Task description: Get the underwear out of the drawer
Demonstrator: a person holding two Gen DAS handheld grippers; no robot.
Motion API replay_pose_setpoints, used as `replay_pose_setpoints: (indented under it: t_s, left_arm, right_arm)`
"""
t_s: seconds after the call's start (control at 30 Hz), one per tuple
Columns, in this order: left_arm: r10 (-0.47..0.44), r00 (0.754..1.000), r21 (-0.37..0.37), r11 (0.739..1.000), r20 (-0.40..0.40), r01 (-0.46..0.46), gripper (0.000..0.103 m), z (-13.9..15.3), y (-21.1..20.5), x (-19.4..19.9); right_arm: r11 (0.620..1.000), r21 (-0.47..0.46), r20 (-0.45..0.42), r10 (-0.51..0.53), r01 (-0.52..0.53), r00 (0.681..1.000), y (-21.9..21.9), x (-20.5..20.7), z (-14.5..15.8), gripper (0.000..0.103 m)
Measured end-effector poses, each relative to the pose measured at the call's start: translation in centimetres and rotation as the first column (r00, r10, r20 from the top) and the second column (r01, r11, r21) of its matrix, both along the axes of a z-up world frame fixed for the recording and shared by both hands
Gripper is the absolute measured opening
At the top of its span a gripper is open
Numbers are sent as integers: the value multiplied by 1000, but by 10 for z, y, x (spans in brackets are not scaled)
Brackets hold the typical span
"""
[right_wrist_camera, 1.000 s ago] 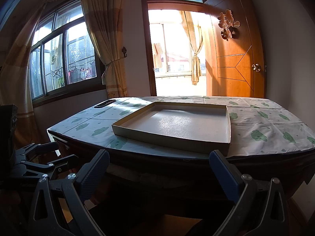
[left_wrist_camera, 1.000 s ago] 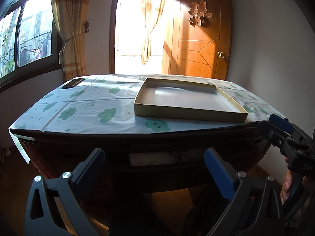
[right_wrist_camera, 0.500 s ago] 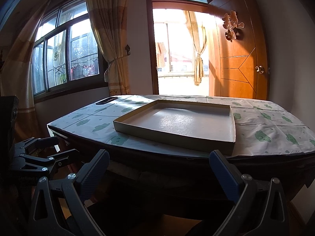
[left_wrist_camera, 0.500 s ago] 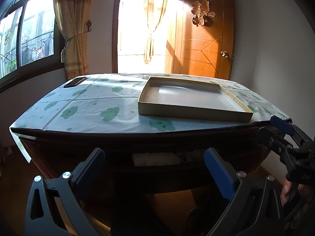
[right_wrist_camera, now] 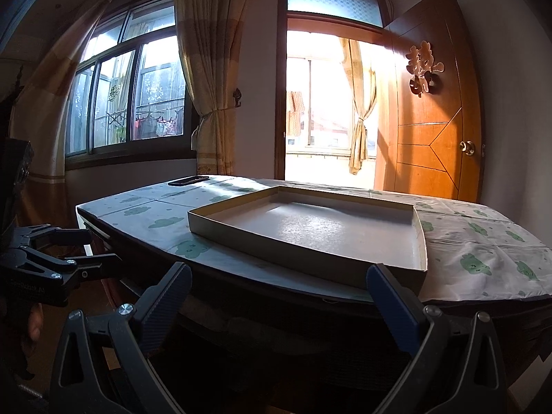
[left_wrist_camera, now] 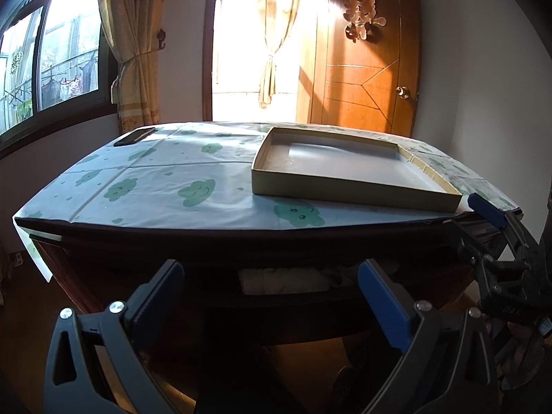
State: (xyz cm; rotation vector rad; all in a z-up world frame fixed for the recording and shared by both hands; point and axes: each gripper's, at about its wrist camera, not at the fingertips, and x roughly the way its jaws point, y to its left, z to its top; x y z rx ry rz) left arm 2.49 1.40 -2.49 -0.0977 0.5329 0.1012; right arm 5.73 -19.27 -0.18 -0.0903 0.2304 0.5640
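The pale folded underwear (left_wrist_camera: 283, 280) lies in the open drawer (left_wrist_camera: 293, 298) under the table's near edge, its long axis running along that edge. It sits straight ahead of my left gripper (left_wrist_camera: 270, 293), between its spread, empty fingers and a little beyond them, so this hand looks nearer. My right gripper (right_wrist_camera: 279, 296), also wide open and empty, hangs off toward the table's right corner. The gap between table (left_wrist_camera: 165, 189) top and drawer front is narrow; below, there is free room.
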Motion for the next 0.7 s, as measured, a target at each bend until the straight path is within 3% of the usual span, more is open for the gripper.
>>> replay_pose_setpoints:
  t_s: [0.57,0.7]
  left_arm:
    - [-16,1000,23,1000,1,16,103,-5,-7,9]
    - [-10,1000,19,1000,2,10,103,-4,-5,7]
  right_arm:
    - [1000,0,206,-16,16,978,2,28,-27,102]
    - [1000,-2,216,-13,13,976,4,36,-35,102]
